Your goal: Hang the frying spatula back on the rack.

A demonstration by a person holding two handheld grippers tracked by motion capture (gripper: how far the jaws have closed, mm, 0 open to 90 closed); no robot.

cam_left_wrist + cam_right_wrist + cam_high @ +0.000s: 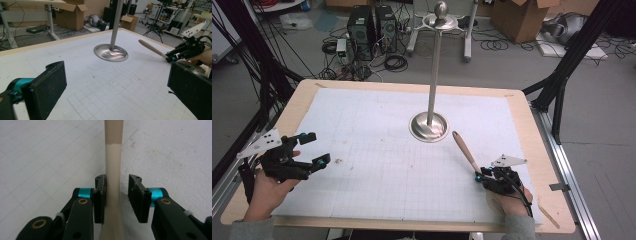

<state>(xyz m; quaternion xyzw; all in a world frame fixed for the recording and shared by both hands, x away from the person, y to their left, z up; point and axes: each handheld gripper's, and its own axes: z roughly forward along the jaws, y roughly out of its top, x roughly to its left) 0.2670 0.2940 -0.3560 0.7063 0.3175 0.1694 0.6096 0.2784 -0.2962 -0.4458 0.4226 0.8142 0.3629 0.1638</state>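
One light, stiff wooden spoon [113, 170] — right gripper [117, 195] straddles its neck, one pad touching, not clamped; left gripper [312, 149] gapes idle.

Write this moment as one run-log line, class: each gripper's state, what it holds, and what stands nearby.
left gripper: open, empty | right gripper: jaws around wooden handle, gap at one pad, not clamped | metal stand: upright, beyond handle

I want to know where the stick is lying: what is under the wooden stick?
Under the wooden stick lies the white gridded mat that covers the table. The right gripper has its jaws either side of it, hiding the mat under that end.
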